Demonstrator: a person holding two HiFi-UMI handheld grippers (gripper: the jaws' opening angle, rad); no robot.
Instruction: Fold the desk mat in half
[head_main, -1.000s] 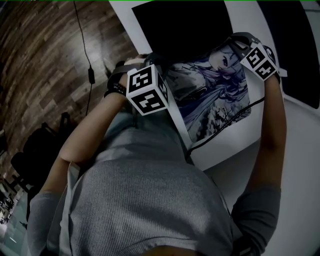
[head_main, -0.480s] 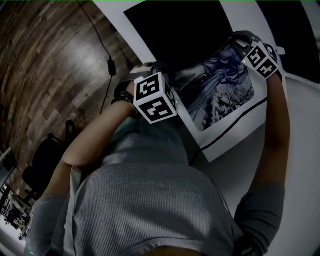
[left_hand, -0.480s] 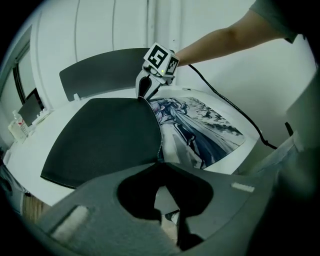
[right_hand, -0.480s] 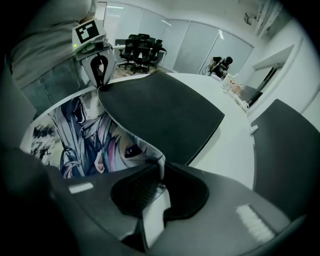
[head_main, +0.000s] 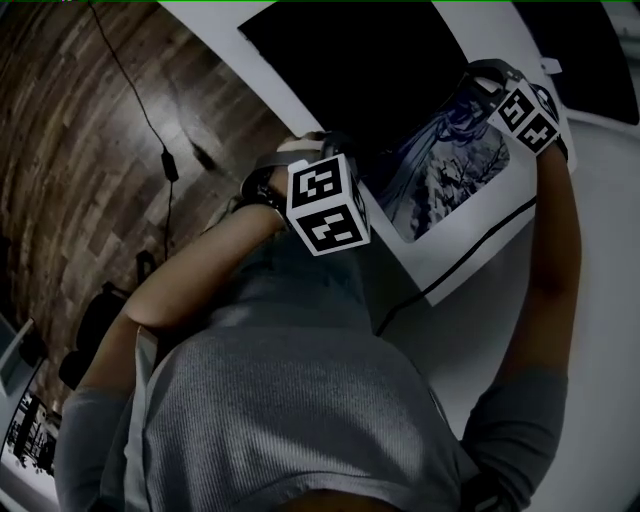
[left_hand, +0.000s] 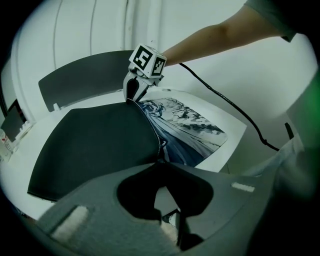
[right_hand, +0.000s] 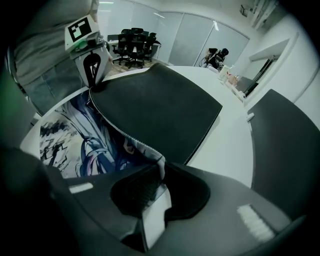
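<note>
The desk mat (head_main: 452, 178) lies on the white table (right_hand: 227, 145), at about one o'clock in the head view. One edge is lifted, so its black backing (right_hand: 155, 102) spreads away from the jaws and the printed face (left_hand: 186, 124) shows on the person's side of the stitched hem. The left gripper (right_hand: 93, 86) holds one end of that hem and the right gripper (left_hand: 132, 98) the other. Both sets of jaws are nearly closed, each pinching only the thin corner of the mat. The main risk is probably a corner sliding out of so shallow a bite, since the hanging sheet drags on it. If one hand travels faster than the other, the hem would skew and the halves would not line up. The resting part could also creep on the smooth tabletop. A black cable (head_main: 480, 249) runs across the table at four o'clock from the print, near enough to get trapped under a settling edge. A second dark mat (right_hand: 285, 150) lies at three o'clock in the right gripper view, apart from this one. Office chairs (right_hand: 131, 46) stand far back at eleven o'clock. In the head view the person's grey-shirted torso (head_main: 300, 400) hides the near table edge, and wooden floor (head_main: 70, 130) fills nine o'clock.
</note>
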